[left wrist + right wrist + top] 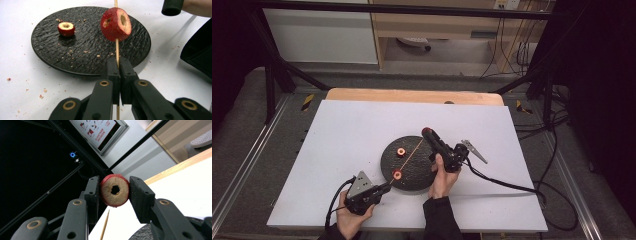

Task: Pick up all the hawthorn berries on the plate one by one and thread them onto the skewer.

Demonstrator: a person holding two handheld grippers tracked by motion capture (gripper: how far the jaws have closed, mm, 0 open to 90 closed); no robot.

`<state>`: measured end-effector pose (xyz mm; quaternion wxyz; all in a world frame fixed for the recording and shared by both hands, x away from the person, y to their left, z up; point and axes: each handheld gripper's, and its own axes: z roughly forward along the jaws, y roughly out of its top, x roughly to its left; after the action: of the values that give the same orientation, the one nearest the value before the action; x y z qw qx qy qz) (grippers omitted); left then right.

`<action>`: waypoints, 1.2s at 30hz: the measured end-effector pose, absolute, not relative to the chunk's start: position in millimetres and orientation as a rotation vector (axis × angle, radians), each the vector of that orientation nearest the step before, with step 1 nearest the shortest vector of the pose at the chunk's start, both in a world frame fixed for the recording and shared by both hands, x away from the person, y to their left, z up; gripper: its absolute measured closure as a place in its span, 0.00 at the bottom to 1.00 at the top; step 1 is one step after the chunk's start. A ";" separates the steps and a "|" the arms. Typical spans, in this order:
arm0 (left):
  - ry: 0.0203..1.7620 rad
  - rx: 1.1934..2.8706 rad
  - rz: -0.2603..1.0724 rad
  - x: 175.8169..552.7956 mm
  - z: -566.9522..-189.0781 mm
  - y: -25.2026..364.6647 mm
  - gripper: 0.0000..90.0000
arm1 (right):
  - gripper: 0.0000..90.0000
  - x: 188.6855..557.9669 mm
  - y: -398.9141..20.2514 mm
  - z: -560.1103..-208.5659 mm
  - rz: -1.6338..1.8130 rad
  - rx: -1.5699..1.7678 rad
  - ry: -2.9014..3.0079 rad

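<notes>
The left tool [117, 65], nearest the lens in its own view, has its black jaws pressed together on a thin bamboo skewer [116, 50]. A cored red fruit piece with a pale cut face [115, 24] is already threaded on that stick and hangs above the round black textured slate plate [82, 60]. A second small cored red fruit half [66, 29] lies on the plate's far-left part, crumbs scattered around it on the white desk [22, 65].

The right tool [114, 191] pinches a red-skinned fruit ring with a dark bored hole [115, 190] between its jaws, raised above the desk's far side. The skewer tip [107, 216] appears just below the ring, not yet entering the hole.

The step in hand looks like threading this ring onto the skewer. To do it well, the hole should be brought square to the stick's axis, so the right hand likely needs to lower and tilt the ring until the point sits dead centre. The left tool should hold the skewer steady and low, since a thin stick will flex under a sideways push. From the high view the exact gap between tip and ring is hard to judge. Pressing gently avoids splitting the soft flesh.
</notes>
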<state>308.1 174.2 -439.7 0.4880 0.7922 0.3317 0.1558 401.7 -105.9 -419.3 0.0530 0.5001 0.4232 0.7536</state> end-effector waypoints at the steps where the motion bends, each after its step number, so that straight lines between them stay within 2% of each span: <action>1: 0.807 1.925 0.381 308.0 -439.6 174.0 0.97 | 0.69 401.4 -105.9 -419.3 2.294 1.518 1.288; 12: 0.833 1.895 0.352 308.9 -441.4 166.1 0.97 | 0.69 400.7 -106.0 -419.0 2.309 1.518 1.298; 36: 0.875 1.818 0.376 316.7 -429.1 141.9 0.98 | 0.69 394.9 -105.9 -419.3 2.326 1.504 1.319</action>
<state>316.7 141.9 -429.1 0.5181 0.7577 0.3646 0.1566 394.9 -105.9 -419.3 0.0370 0.4898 0.4297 0.7577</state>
